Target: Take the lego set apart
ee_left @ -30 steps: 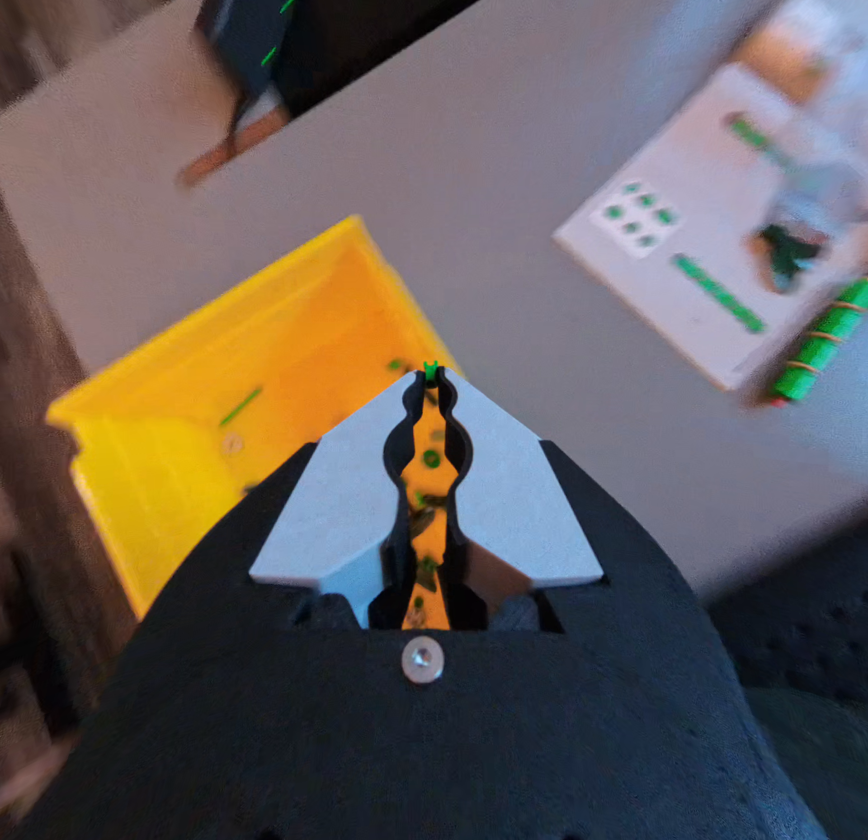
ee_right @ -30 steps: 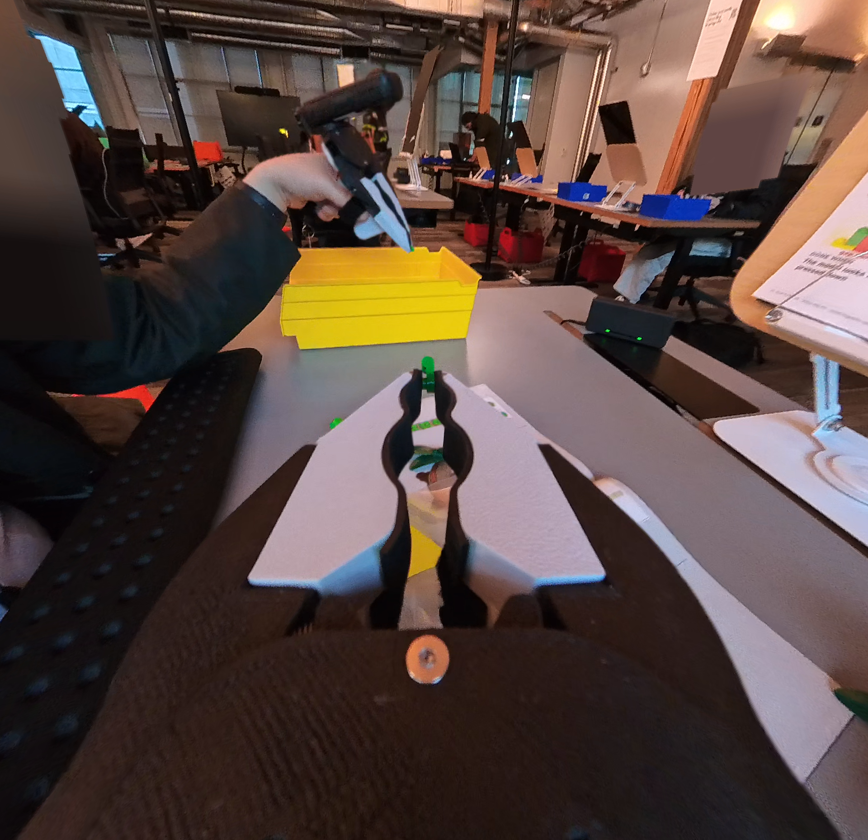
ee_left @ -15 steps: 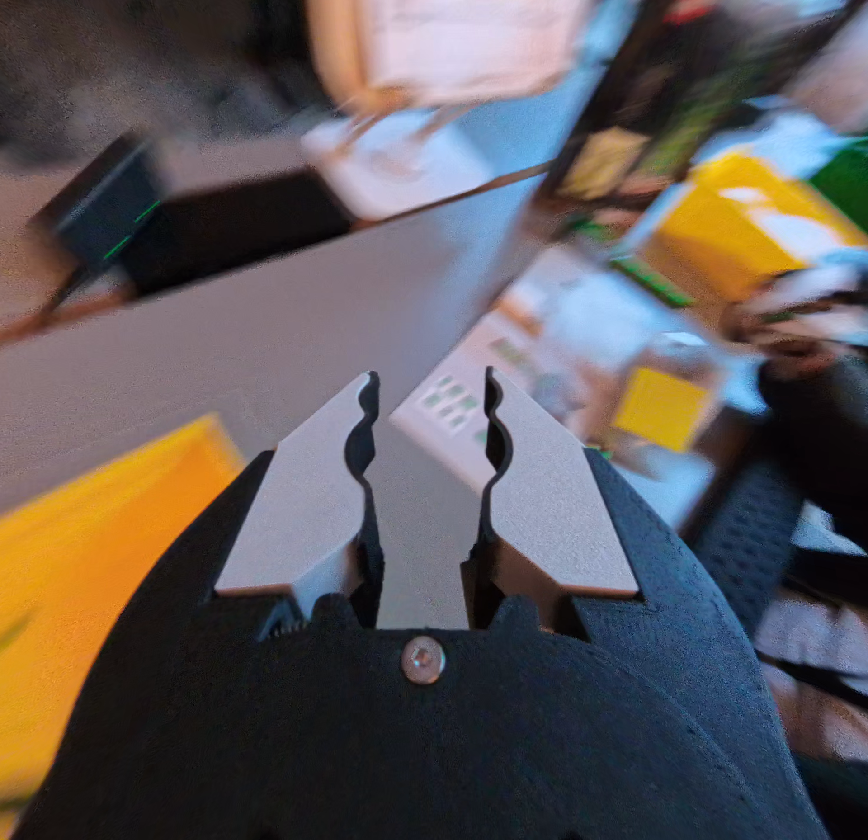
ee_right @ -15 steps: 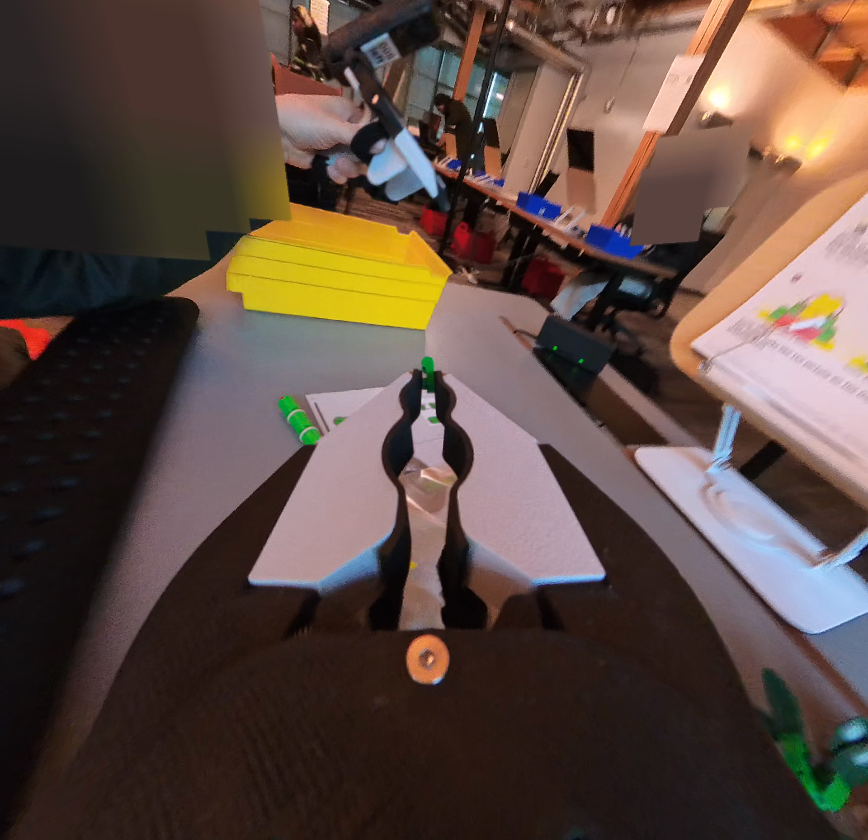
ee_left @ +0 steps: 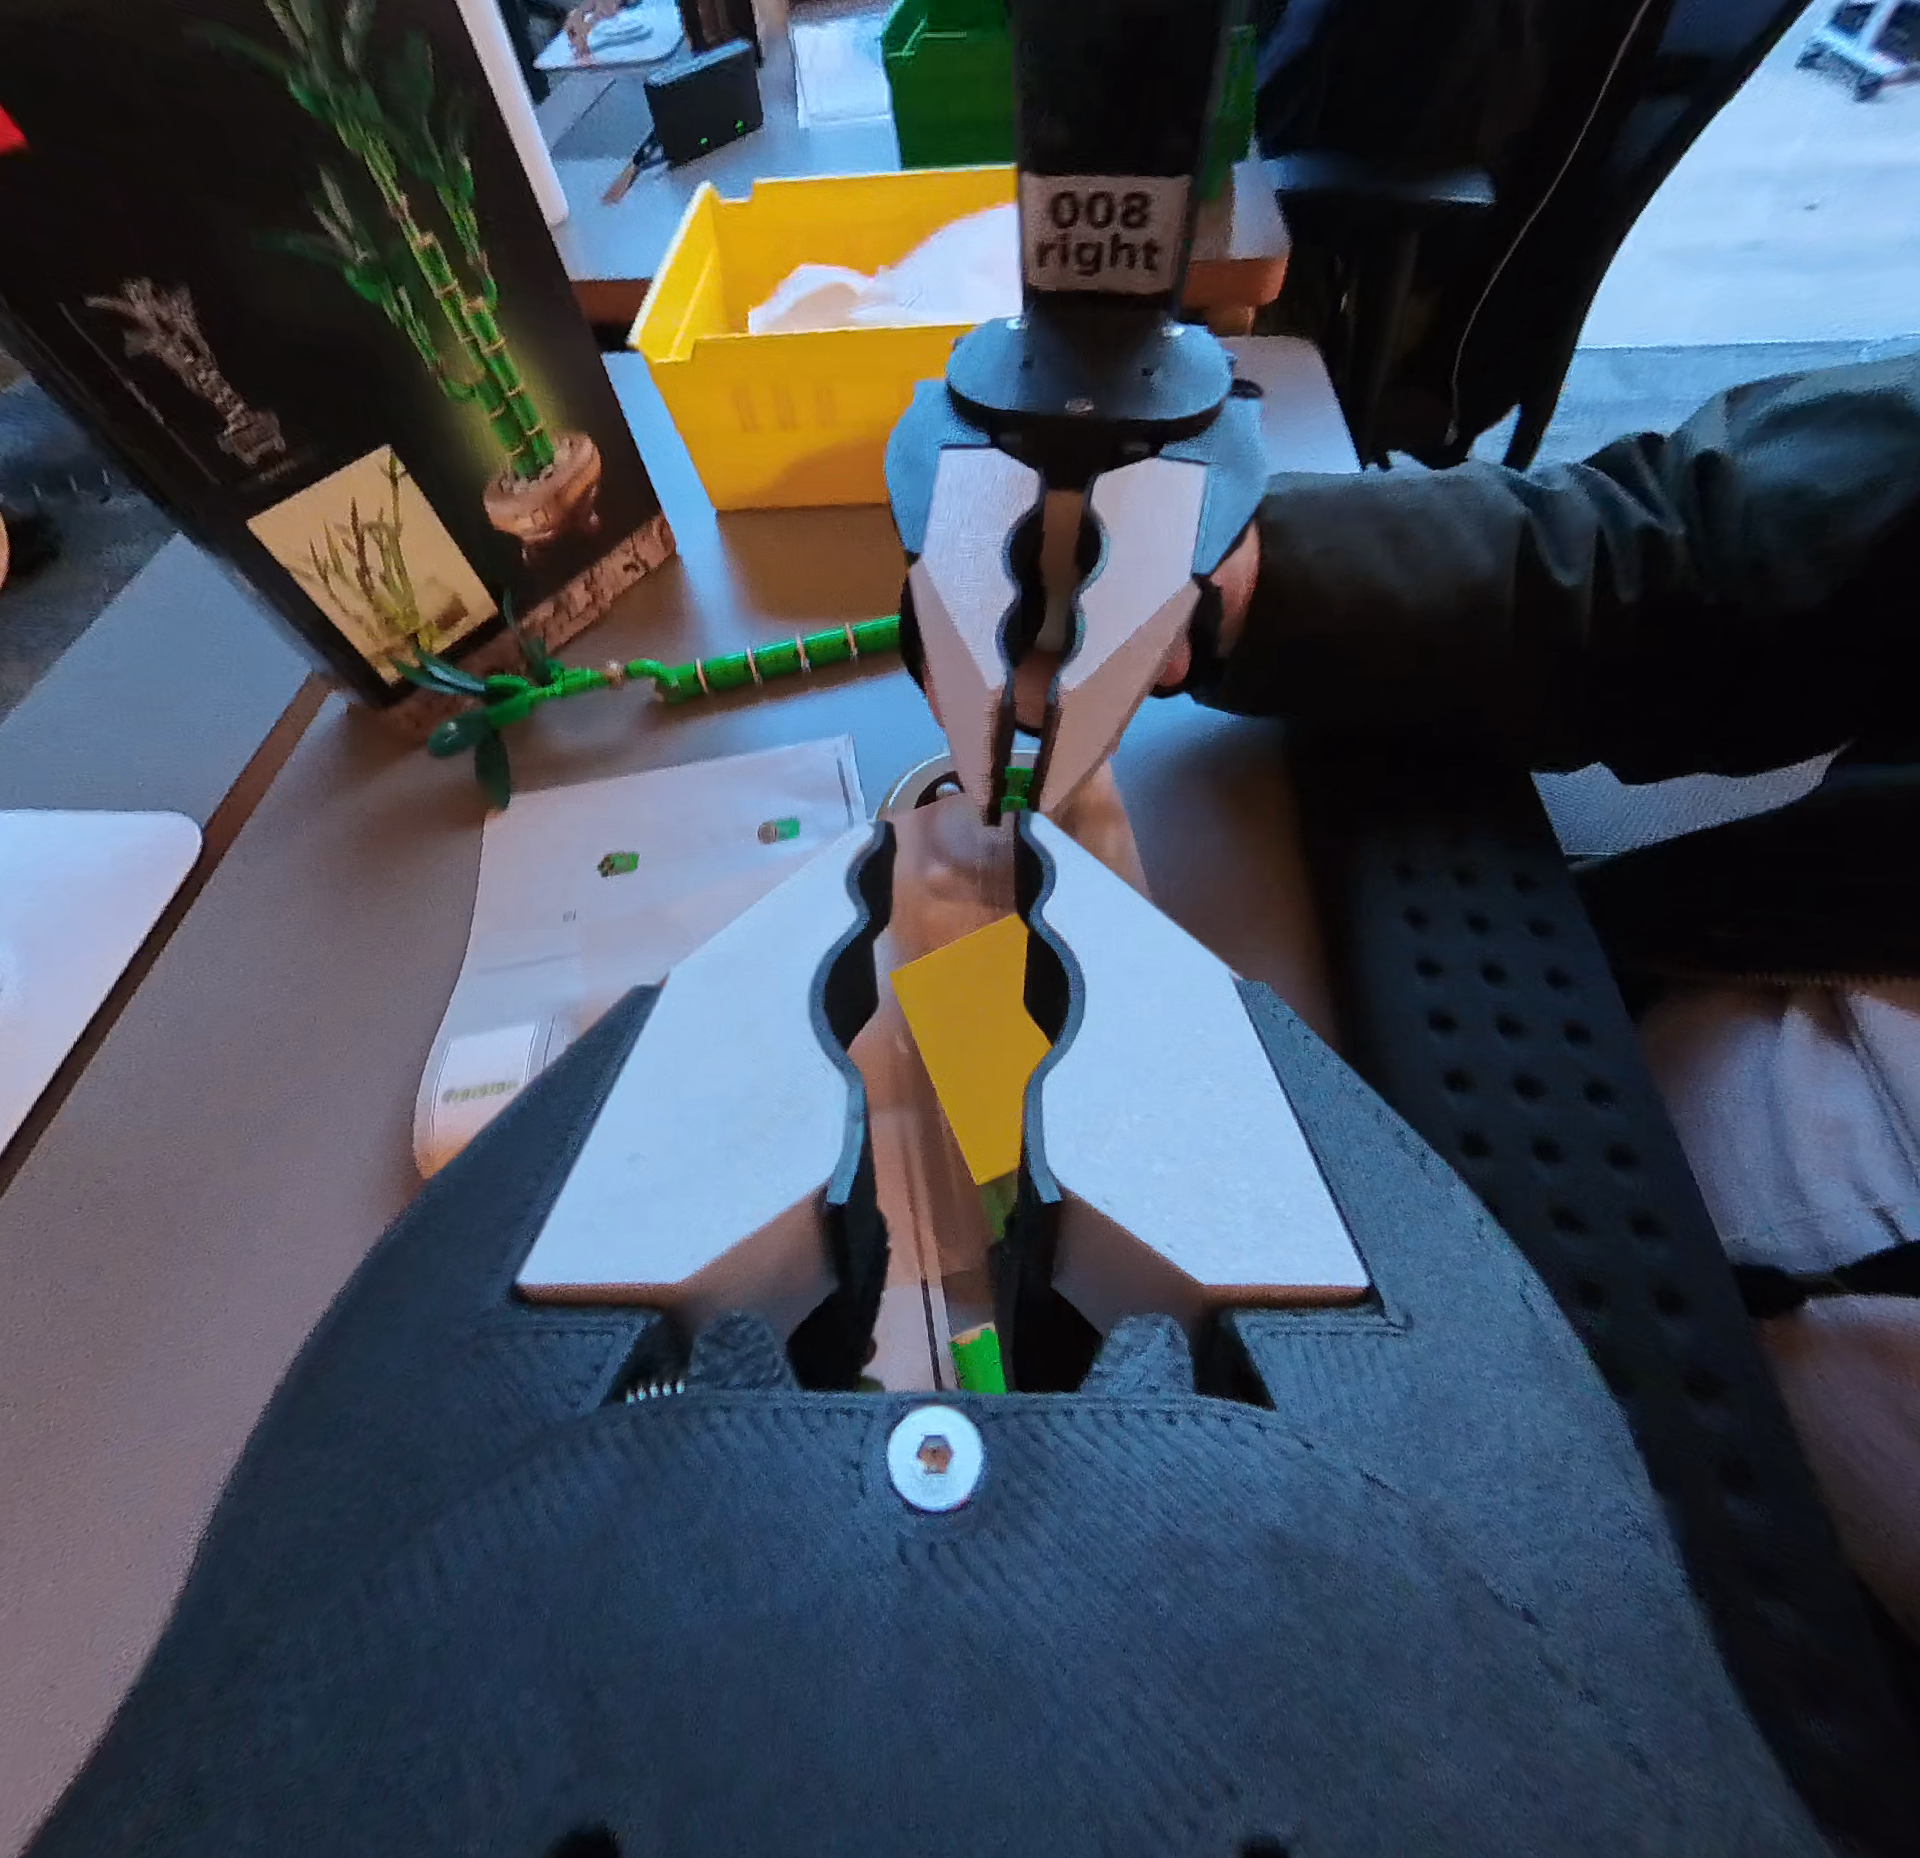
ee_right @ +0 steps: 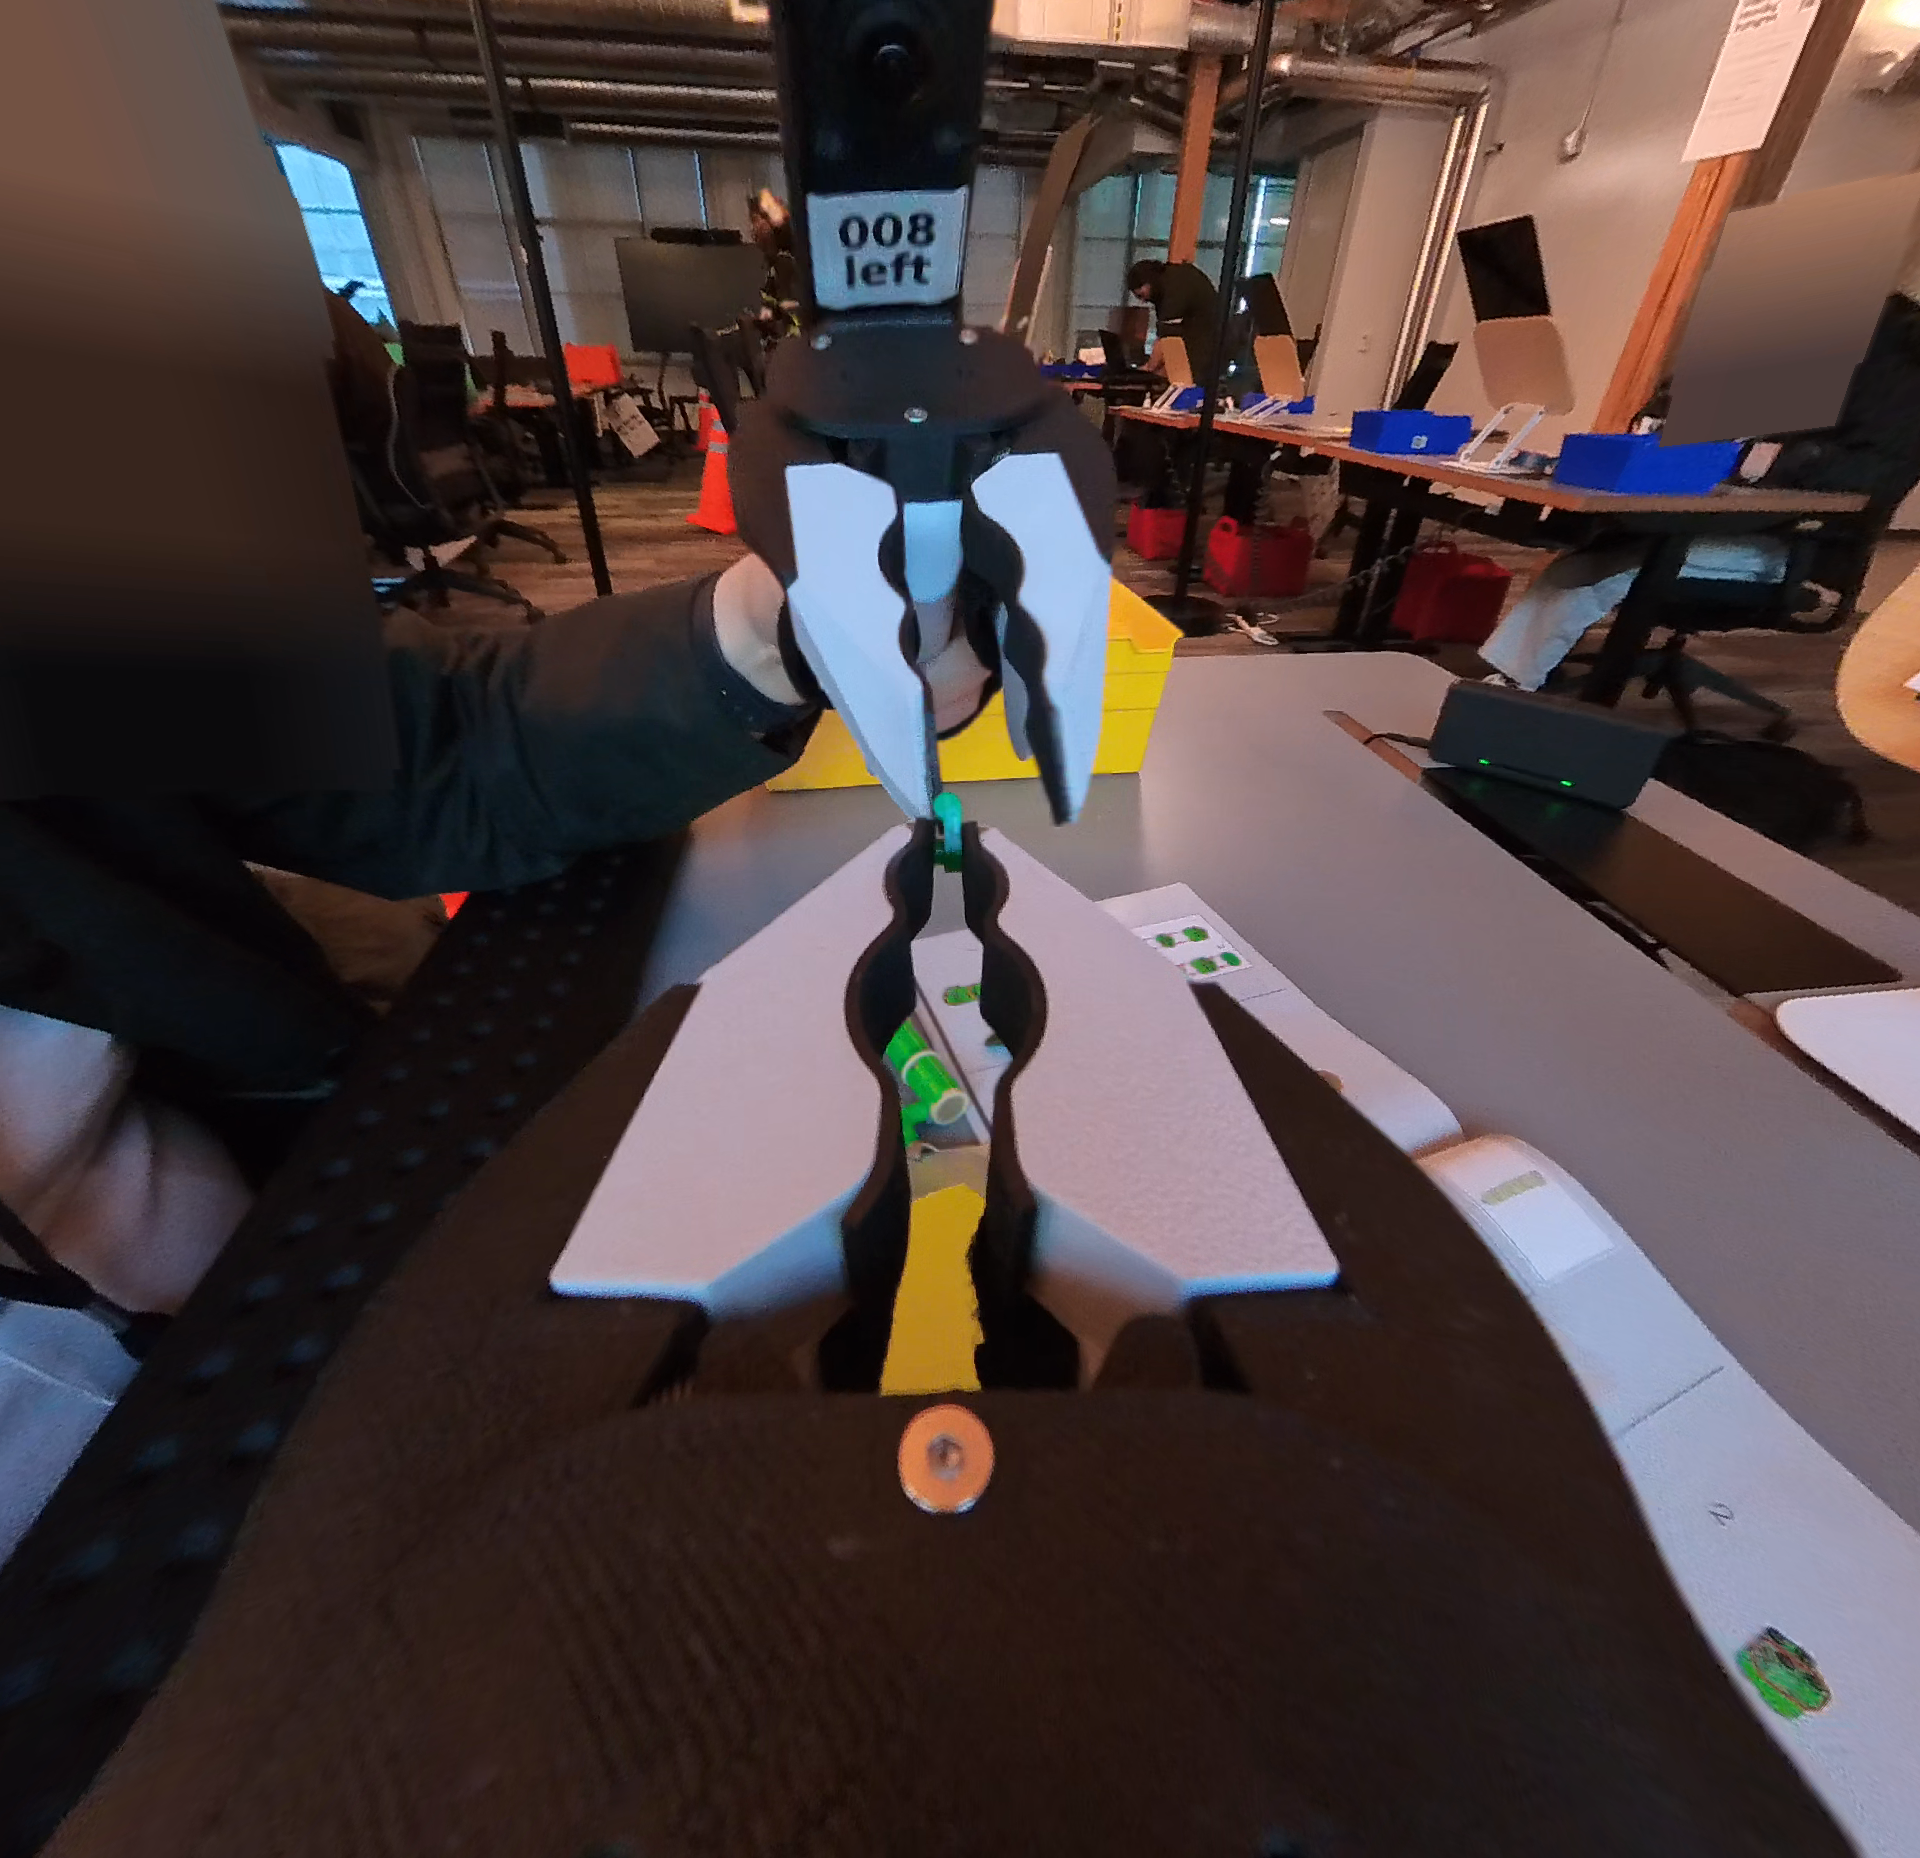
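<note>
My right gripper (ee_right: 948, 840) is shut on a small green lego piece (ee_right: 947, 821) and holds it above the table. In the left wrist view the right gripper (ee_left: 1013, 800) points toward me with the green piece (ee_left: 1015, 782) at its tip. My left gripper (ee_left: 954, 838) is open and empty, tip to tip with the right one. In the right wrist view the left gripper (ee_right: 992, 809) stands open, one fingertip (ee_right: 920, 800) right beside the green piece. A green bamboo stalk (ee_left: 769, 655) lies on the table behind them.
A booklet (ee_left: 665, 904) lies under the grippers, with a short green cylinder piece (ee_right: 925, 1070) on it. A yellow bin (ee_left: 790, 374) and the set's dark box (ee_left: 312, 302) stand behind. Another yellow bin (ee_right: 1132, 686) and a black device (ee_right: 1548, 748) sit farther off. A black perforated armrest (ee_left: 1475, 977) is at the table edge. Less than 4 cm separates the two grippers' tips.
My left gripper, shut on a green piece over the yellow bin, has opened, is now empty, and has swung round to face the right gripper. The right gripper stays shut on its piece.
</note>
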`<state>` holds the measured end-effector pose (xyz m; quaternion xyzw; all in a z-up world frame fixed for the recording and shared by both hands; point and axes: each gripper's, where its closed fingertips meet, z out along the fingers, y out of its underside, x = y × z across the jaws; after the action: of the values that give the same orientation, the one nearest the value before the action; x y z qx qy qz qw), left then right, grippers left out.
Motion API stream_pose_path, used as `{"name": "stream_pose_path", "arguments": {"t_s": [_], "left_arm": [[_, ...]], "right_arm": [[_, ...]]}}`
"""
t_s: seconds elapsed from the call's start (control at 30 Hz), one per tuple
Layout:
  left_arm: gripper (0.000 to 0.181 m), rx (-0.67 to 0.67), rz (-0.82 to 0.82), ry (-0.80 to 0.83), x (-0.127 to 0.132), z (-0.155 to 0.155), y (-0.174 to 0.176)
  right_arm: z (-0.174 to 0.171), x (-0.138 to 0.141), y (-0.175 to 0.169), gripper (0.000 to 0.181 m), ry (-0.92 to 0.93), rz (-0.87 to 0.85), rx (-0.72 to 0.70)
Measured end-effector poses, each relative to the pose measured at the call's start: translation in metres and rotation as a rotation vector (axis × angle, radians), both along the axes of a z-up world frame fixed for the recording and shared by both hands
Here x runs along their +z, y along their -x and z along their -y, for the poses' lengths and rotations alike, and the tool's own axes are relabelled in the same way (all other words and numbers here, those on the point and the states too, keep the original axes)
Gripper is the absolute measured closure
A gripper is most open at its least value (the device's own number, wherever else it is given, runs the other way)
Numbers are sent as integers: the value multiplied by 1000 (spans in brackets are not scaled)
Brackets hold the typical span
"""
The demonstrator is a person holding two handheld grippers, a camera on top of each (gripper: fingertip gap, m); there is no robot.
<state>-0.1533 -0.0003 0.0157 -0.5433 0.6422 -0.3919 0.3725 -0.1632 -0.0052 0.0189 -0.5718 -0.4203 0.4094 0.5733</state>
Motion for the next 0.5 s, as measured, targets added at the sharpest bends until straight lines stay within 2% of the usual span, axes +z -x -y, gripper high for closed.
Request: {"name": "stream_pose_path", "arguments": {"t_s": [0.13,0.5], "left_arm": [[164,-75,-18,7,-5,12,2],[168,-120,-4,13,-4,19,4]], "right_arm": [[-2,-2,-1,178,-2,13,-9],[2,-9,3,178,-41,84,-6]]}}
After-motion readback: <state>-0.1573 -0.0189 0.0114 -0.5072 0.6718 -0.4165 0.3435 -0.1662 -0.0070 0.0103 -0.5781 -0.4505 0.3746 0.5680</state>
